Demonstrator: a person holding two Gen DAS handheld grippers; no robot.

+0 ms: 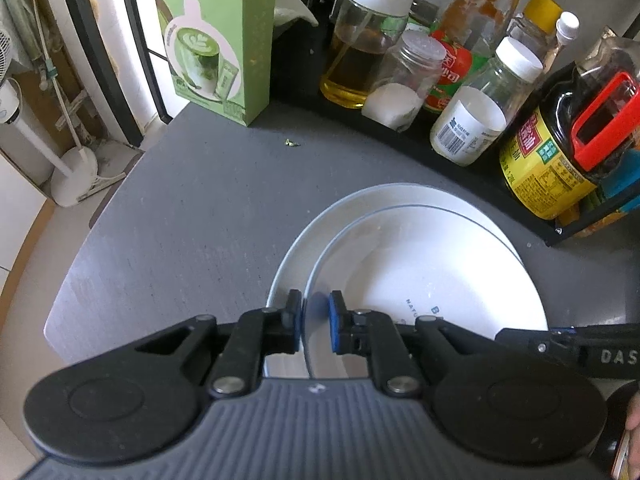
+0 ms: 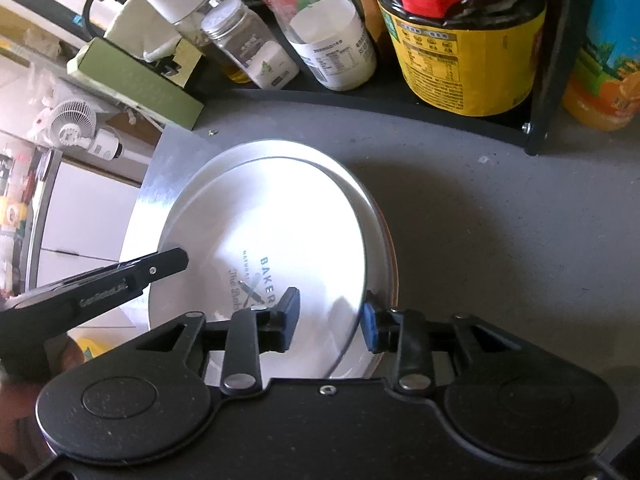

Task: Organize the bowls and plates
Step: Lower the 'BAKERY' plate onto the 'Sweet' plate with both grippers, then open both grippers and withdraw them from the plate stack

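A white bowl (image 1: 424, 276) with dark print lies inside a larger white plate (image 1: 292, 264) on the grey table. My left gripper (image 1: 315, 322) straddles the bowl's near-left rim with a narrow gap between its blue pads; the rim passes between them. In the right wrist view the bowl (image 2: 280, 224) sits on the plate (image 2: 376, 216), and my right gripper (image 2: 330, 320) is open, its fingers on either side of the bowl's near-right rim. The left gripper's finger (image 2: 132, 276) reaches in from the left.
A black rack (image 1: 440, 152) at the back holds oil, sauce and spice bottles (image 1: 472, 120). A green matcha latte carton (image 1: 216, 40) stands at the back left. The table's left edge (image 1: 80, 248) drops to the floor, where a white fan stands.
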